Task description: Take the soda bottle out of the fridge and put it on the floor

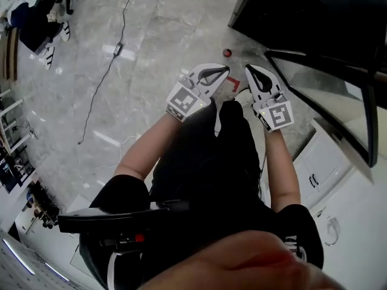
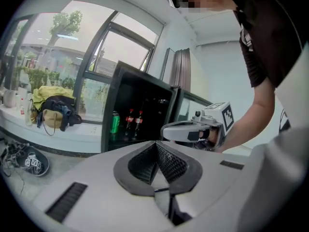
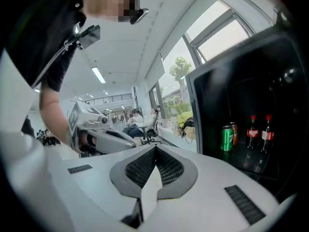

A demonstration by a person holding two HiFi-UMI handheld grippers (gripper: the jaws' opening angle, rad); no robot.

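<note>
Left gripper [image 1: 222,71]: clenched, nothing between the jaws, held above the floor [image 1: 139,53]
Right gripper [image 1: 250,71]: clenched, empty, just right of the left one
Soda bottle [image 3: 252,133]: upright on a shelf in the open fridge [image 3: 227,76], untouched
Neighbours: second bottle [image 3: 267,132] just right, green can [image 3: 227,137] left

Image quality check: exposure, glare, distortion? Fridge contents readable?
Left gripper view: heavy fisheye, black corners; windows bright, partly washed out; black fridge dark inside, yet its two red-labelled soda bottles and green can are legible. Right gripper view: same curvature, same dim interior, bottles sharp. Head view: light streaks glare off the glossy grey floor; a skin-coloured blur at the bottom edge is out of focus.
</note>
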